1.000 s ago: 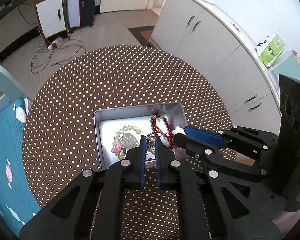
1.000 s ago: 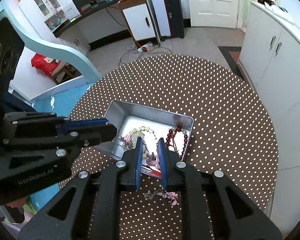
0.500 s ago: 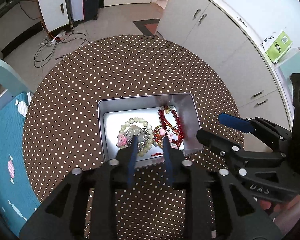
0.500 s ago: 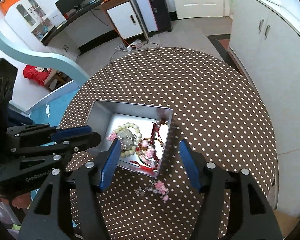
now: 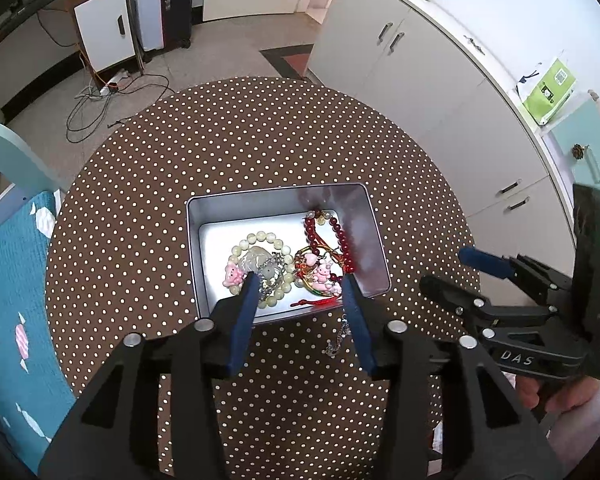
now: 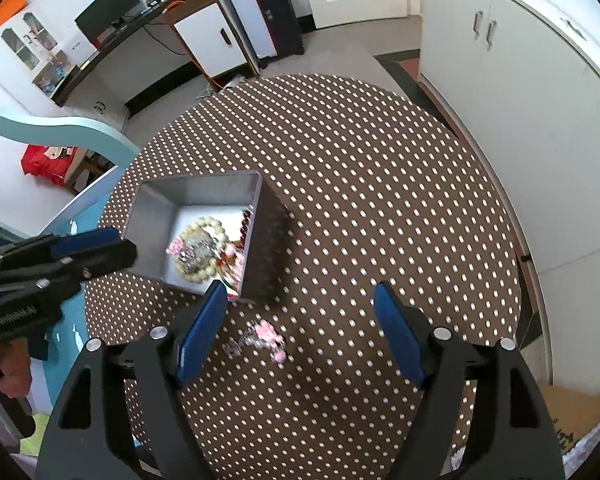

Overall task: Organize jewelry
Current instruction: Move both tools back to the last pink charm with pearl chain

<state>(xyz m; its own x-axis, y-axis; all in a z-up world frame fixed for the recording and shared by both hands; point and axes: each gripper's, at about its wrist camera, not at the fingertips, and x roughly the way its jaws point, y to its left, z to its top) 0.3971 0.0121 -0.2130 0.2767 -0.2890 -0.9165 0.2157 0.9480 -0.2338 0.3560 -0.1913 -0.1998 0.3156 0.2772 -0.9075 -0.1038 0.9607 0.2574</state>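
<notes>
A silver metal tin stands on the round brown dotted table. In it lie a pale green bead bracelet, a dark red bead bracelet and pink charm pieces. A silver chain with pink charms lies on the table outside the tin's near wall; its end shows in the left wrist view. My left gripper is open and empty above the tin's near edge. My right gripper is open wide and empty above the loose chain.
White cabinets run along the right of the table. A teal cushioned chair stands at the left. Cables lie on the floor beyond the table. A cardboard box sits low at the right.
Both grippers have opened from shut and pulled back and up from the tin. The right gripper has swung right, over the chain on the table.
</notes>
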